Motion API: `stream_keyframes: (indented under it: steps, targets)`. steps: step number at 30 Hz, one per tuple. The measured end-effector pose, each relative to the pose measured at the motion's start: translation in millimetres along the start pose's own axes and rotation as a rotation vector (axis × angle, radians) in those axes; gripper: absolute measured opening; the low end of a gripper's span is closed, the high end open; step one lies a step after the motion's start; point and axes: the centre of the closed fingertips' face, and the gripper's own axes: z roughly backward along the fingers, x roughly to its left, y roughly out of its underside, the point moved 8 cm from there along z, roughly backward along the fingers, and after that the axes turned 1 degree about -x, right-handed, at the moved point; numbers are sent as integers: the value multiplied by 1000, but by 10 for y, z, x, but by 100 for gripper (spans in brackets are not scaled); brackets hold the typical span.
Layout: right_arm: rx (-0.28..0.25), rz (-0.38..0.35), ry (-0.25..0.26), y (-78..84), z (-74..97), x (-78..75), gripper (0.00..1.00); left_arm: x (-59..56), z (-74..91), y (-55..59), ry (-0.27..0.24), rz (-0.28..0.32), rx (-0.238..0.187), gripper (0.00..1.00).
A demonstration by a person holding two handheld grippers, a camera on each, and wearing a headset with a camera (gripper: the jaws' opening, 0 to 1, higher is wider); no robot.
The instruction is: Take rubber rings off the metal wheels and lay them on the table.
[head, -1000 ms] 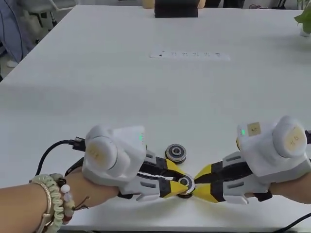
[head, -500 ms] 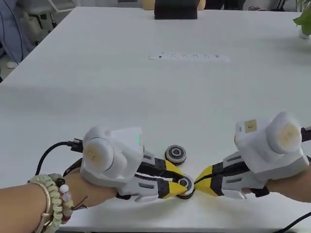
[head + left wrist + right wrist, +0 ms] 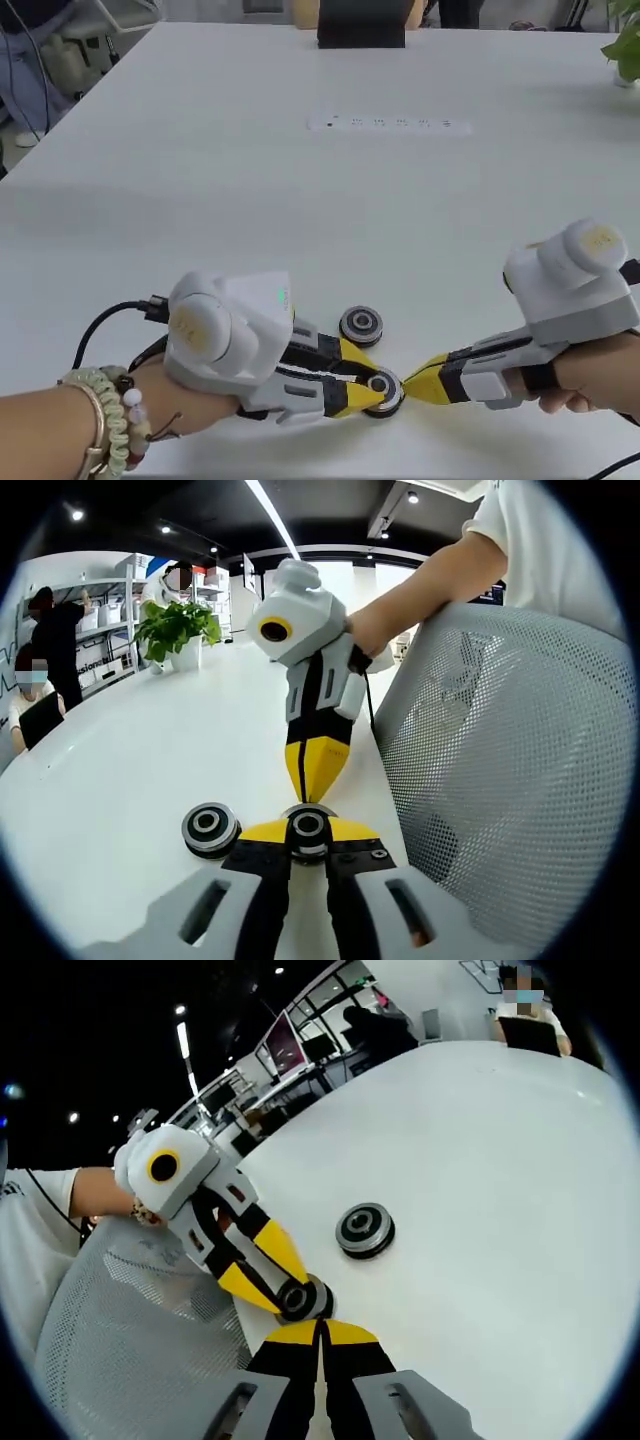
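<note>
A: Where is the metal wheel (image 3: pixel 381 386) sitting right now?

B: It is lying low in the middle of the head view, close to the near edge of the white surface (image 3: pixel 300 200). The left tongs (image 3: pixel 372 388) are clenching it. In the left gripper view one yellow jaw is pressing on each side of it.

A: And the other pair?

B: The right tongs (image 3: pixel 408 383) are pointing in from the lower right of the head view. Their jaws are pressing together with no gap showing, and the yellow tip is touching the wheel's rim. Whether they are pinching any rubber there, I cannot tell.

A: Is anything lying loose?

B: Yes, a second wheel (image 3: pixel 361 325) is lying flat just above and to the left of the held one, apart from both tongs. Its dark rubber ring (image 3: pixel 190 835) is sitting around it.

A: What else is showing?

B: A flat white strip (image 3: pixel 390 123) is lying on the surface in the upper middle of the head view, and a green plant (image 3: pixel 628 45) is peeking in at the upper right corner. At the lower left a wrist is wearing bead bracelets (image 3: pixel 105 420), and a black cable (image 3: pixel 110 310) is trailing from the left tongs' body. In the left gripper view a grey mesh chair back (image 3: pixel 500 780) is taking up the right side.
</note>
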Motion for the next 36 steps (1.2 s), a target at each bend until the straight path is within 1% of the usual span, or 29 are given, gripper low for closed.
stream_keyframes:
  steps: [3, 5, 6, 7, 15, 23, 36]
  targets:
    - [-17, -41, -12, -11, 3, 14, 0, 1, 1, -2, 0, 0, 2, 7]
    - [-50, -71, -32, -46, 16, 39, 0, 3, 0, -7, 0, 0, 5, 7]
    - [-35, -67, -29, -31, 18, 39, 0, 3, -1, -8, -1, 1, 6, 7]
    - [-40, -52, -26, -34, 3, 60, 0, 4, -1, -4, -1, 1, 6, 7]
    - [-48, -80, -31, -42, 6, 110, 0, -1, -2, -10, -3, -4, 13, 7]
    - [-46, -79, -29, -52, 10, 115, 0, -1, -2, -9, -2, -4, 12, 7]
    - [-49, -72, -42, -76, 9, 164, 0, -8, 4, -16, 0, -13, 15, 7]
